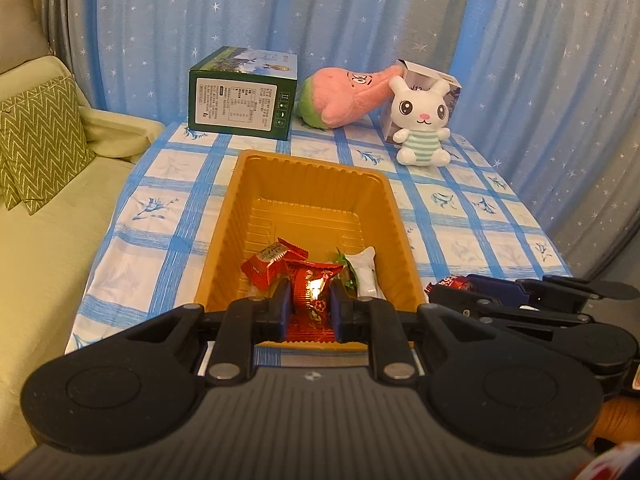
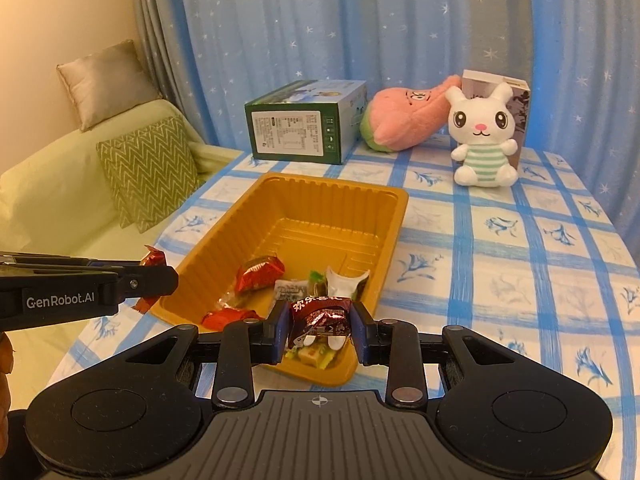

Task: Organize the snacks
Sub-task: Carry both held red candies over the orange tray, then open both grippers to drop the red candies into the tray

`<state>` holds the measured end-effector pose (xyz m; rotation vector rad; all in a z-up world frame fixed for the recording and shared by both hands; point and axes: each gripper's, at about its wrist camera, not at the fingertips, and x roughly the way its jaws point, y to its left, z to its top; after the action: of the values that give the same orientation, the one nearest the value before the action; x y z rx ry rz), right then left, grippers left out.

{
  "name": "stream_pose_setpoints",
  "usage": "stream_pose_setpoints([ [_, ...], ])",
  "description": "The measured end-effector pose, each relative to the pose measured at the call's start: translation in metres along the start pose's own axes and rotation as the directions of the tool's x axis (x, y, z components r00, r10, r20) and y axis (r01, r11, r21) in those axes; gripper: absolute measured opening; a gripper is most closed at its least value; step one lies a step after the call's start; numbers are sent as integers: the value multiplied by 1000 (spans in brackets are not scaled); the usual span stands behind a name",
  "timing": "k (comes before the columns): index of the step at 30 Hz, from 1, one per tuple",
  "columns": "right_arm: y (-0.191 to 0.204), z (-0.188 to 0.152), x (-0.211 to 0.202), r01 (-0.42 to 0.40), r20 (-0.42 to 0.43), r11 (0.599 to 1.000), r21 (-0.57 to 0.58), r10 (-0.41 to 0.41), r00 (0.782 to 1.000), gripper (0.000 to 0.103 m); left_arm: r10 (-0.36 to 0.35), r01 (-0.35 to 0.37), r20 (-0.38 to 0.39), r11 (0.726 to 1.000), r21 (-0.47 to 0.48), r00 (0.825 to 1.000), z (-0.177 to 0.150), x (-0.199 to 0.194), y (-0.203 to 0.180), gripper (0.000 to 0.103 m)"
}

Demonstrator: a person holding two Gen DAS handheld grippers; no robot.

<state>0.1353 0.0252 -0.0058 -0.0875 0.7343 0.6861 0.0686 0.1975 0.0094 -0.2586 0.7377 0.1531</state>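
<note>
the left gripper [image 1: 310,304] is clamped on a red candy [image 1: 314,292] with shiny foil. the right gripper [image 2: 320,330] is clamped on a dark red snack pack [image 2: 322,316] with white letters. both snacks sit tight between the blue pads.

the thing that matters for the drop is where the yellow tray [image 1: 308,172] lies. it stands on the bench [image 1: 460,216], right in front of both grippers, and its long side runs away from them toward the toys. in the left view the red candy hangs over the near end of the tray, about in the middle. in the right view the dark pack hangs over the near right corner of the tray [image 2: 332,188]. so i think each snack would fall inside if let go, but the right one is close to the rim and may need a small push inward first. the left gripper [image 2: 158,276] shows at the left of the right view, near the tray's left wall.

a few snacks lie in the near half of the tray already: a red one [image 2: 258,274], a white and green one [image 2: 344,284], and others. the far half is bare.

the near wall of the tray is hidden behind the grippers in both views. the snacks under the right gripper are partly covered, so i cannot count them. the letters on the packs are too small to read.
</note>
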Motion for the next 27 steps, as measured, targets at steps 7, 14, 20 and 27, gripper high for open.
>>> stream_pose_setpoints([
  [7,-4,9,19,4,-13,1000,-20,-4,1000,33,-8,9,-8,1000,19,1000,13,16,3,18],
  [14,-12,20,40,7,-29,999,-31,-8,1000,33,-15,17,-36,999,39,999,27,42,8,18],
  [20,-14,29,58,1,-41,999,-32,-2,999,33,-17,20,-49,998,63,999,38,61,10,18],
  [27,-15,44,76,-9,-44,999,-33,7,999,33,-12,16,-54,997,72,998,50,79,17,18],
])
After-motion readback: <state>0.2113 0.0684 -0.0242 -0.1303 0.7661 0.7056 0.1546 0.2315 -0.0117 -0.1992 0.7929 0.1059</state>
